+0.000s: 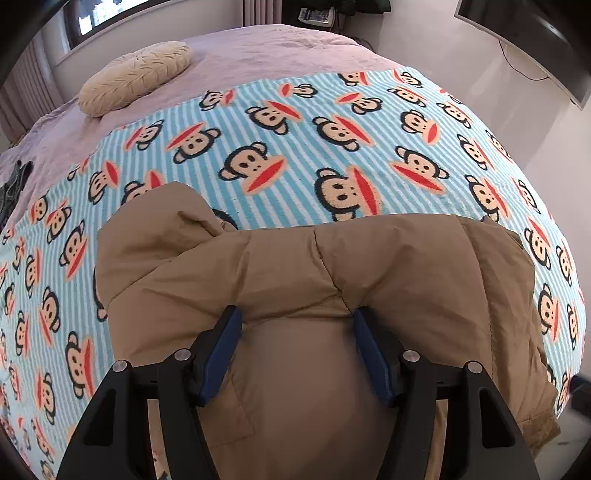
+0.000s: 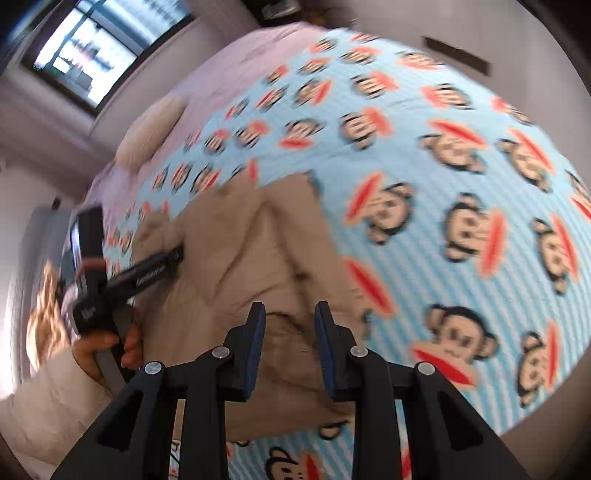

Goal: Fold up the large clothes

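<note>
1. A tan padded jacket lies on a blanket with blue and white stripes and monkey faces.
2. The blanket covers the near part of a bed; the far part shows a lilac sheet.
3. The left gripper points down at the jacket. A thick fold of the jacket fills the space between its two blue pads, and both pads press against the fabric.
4. A round cream cushion rests on the lilac sheet, well apart from the jacket.
5. A dark garment lies at the left edge of the bed.
6. A dark screen hangs on the wall at the upper right, and a window is at the upper left.
</note>
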### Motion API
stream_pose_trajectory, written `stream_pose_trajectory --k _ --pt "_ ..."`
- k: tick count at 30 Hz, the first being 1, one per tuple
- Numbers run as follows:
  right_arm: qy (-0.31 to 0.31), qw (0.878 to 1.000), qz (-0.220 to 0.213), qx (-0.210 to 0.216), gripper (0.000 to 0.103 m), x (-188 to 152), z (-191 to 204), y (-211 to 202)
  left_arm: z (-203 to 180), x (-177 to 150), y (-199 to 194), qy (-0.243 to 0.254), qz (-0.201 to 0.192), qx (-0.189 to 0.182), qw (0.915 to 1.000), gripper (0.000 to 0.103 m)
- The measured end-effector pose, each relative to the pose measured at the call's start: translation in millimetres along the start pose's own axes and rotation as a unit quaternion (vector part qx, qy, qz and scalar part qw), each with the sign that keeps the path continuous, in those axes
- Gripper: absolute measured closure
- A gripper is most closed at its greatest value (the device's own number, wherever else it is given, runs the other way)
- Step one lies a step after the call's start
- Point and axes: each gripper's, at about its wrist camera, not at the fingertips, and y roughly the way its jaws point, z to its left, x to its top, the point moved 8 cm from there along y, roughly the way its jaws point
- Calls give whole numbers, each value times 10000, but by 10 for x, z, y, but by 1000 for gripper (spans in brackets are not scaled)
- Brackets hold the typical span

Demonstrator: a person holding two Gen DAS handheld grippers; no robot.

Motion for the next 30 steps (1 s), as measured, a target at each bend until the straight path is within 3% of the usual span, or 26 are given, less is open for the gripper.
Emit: stream_pose_trajectory --k 3,6,14,23,25,26,30 --pt "-155 9987 420 -240 74 -115 8 304 30 -5 -15 -36 9 41 10000 39" --pt "10 9971 746 -142 74 -221 -78 510 60 -4 -87 -135 36 55 9999 39" --pt "106 9948 1011 84 74 -383 -126 639 323 -218 -554 -555 104 126 9983 39" --pt "268 9909 1296 253 69 -258 -144 676 635 -727 -753 -1111 600 301 9915 38" --pt "238 9909 1299 250 67 -212 -142 612 662 -800 -759 -1188 685 323 9900 21" --pt "179 9914 1270 240 66 -171 -121 570 681 -822 -771 -1223 689 371 9894 6" --pt "-87 9933 1133 208 62 -39 -28 446 700 -860 -806 -1193 653 397 9899 5"
